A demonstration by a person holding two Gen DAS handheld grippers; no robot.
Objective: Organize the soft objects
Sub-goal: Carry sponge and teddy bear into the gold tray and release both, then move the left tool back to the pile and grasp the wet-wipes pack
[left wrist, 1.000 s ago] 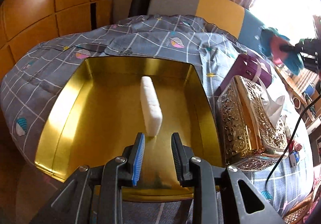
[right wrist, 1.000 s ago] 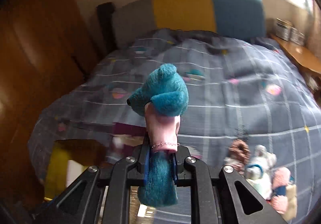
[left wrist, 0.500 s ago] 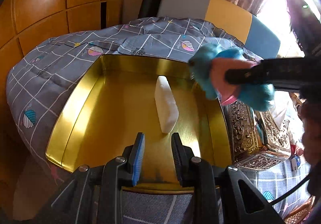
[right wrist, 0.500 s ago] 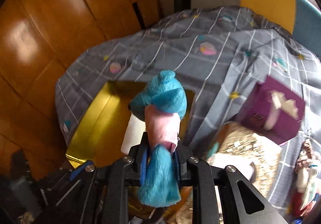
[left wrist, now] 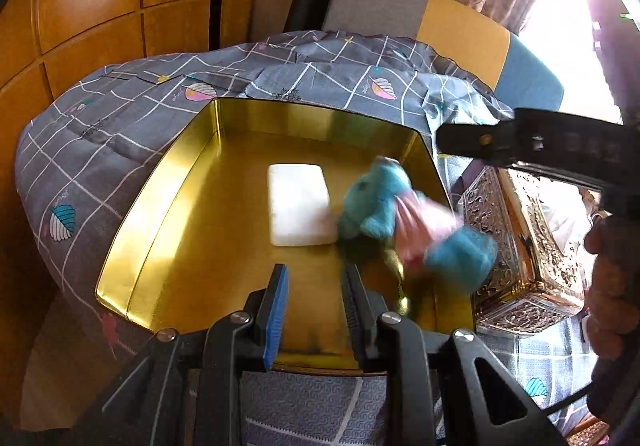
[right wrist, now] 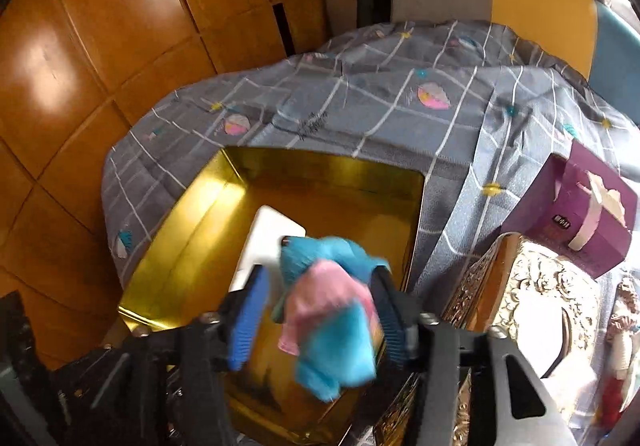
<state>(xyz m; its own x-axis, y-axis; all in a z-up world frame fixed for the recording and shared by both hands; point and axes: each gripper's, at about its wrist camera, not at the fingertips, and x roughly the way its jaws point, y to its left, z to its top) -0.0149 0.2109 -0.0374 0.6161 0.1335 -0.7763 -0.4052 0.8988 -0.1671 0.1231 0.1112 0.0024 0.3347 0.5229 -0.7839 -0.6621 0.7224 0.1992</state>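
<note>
A gold tin tray point(left wrist: 176, 182) lies on the grey checked bedspread; it also shows in the right wrist view point(right wrist: 192, 218). A white soft block point(left wrist: 298, 204) lies flat in it point(right wrist: 266, 246). A teal and pink plush toy point(left wrist: 404, 220) is blurred, dropping into the tray's right side, free of any fingers. My right gripper point(right wrist: 316, 314) is open above the tray, with the toy point(right wrist: 332, 322) between its spread fingers but loose. My left gripper point(left wrist: 314, 310) is open and empty over the tray's near edge.
An ornate gold tissue box point(left wrist: 520, 246) stands right of the tray. A purple gift box point(right wrist: 580, 214) sits behind it. Small dolls point(right wrist: 624, 346) lie at the far right. Wooden wardrobe doors point(right wrist: 120, 26) rise on the left. The padded headboard point(left wrist: 440, 26) is behind.
My right gripper has opened and let go of the plush toy, which falls into the tray. The white block now lies flat, where before it stood on its edge.
</note>
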